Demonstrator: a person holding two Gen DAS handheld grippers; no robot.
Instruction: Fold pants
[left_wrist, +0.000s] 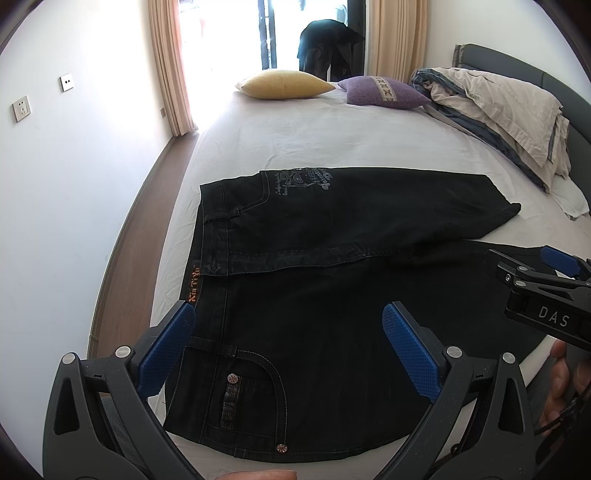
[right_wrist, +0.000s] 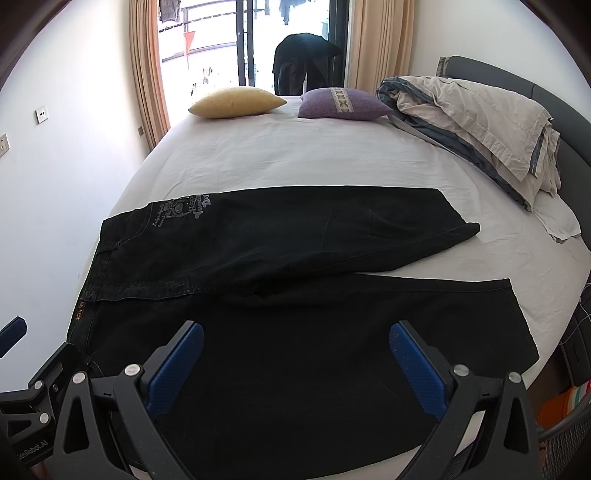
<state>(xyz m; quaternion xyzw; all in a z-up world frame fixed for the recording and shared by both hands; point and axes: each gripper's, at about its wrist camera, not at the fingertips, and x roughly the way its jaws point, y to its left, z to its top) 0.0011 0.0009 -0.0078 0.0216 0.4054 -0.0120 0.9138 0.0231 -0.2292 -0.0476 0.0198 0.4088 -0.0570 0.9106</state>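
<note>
A pair of black jeans lies flat on the white bed, waistband at the left, legs running right. The far leg angles away from the near one; its hem is rumpled. My left gripper is open and empty above the near waistband and front pocket. My right gripper is open and empty above the near leg. The right gripper also shows at the right edge of the left wrist view, and the left gripper at the left edge of the right wrist view.
A yellow pillow and a purple pillow lie at the far end of the bed. A bundled beige and grey duvet lies by the headboard at right. A wall and strip of wooden floor run along the left.
</note>
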